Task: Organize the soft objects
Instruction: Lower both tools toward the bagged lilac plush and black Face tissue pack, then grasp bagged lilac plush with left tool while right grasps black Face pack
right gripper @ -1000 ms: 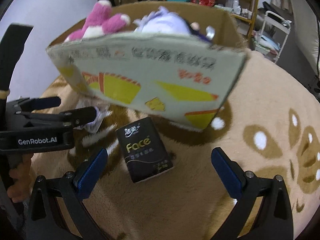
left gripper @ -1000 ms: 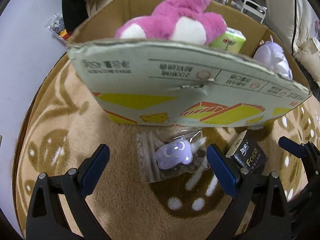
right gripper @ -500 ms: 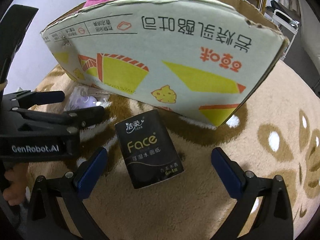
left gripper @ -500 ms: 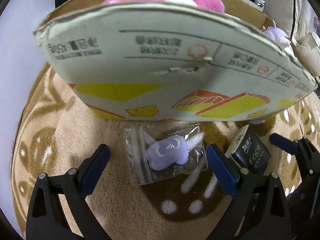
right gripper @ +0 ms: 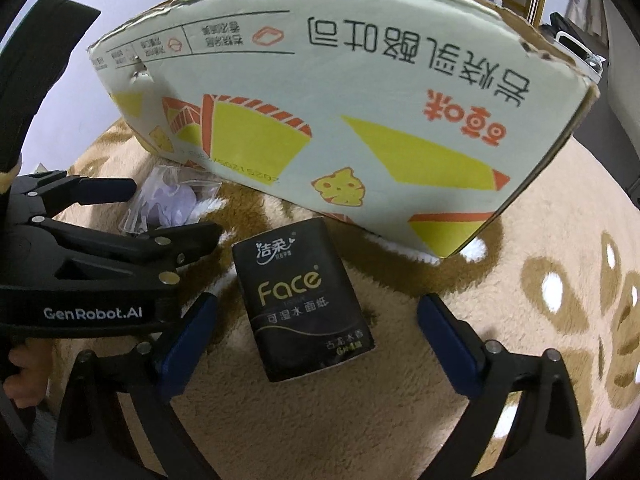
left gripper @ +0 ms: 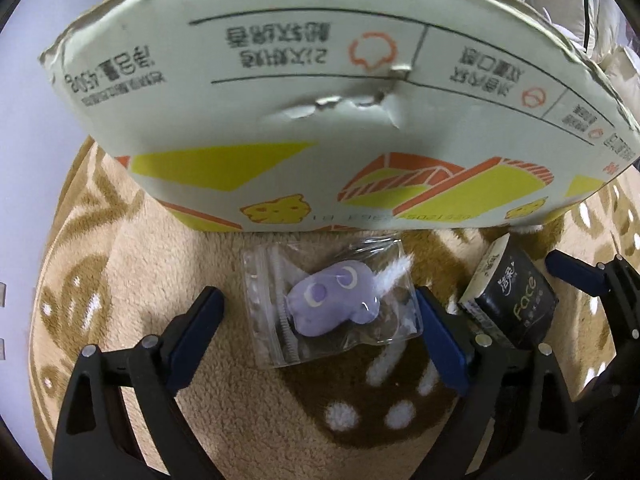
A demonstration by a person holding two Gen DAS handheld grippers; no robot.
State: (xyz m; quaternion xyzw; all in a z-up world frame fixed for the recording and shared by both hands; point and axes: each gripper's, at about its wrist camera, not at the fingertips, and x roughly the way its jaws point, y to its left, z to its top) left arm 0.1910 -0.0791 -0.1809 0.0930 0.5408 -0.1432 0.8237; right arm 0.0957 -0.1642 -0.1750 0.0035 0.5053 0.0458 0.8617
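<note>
Cardboard: one box [left gripper: 320, 120] on the brown patterned rug [left gripper: 120, 280], looming larger than before. One black tissue pack [right gripper: 304, 300] lies between the right gripper [right gripper: 316, 344] fingers, wide apart, untouched. One bagged purple plush [left gripper: 336, 304] lies between the left gripper [left gripper: 320, 340] fingers, open and just narrowed slightly.

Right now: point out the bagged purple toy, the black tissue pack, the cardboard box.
purple toy [left gripper: 334, 306], left wrist view, middle of its body.
tissue pack [right gripper: 306, 300], right wrist view, printed top face.
cardboard box [right gripper: 320, 92], right wrist view, printed side wall.
</note>
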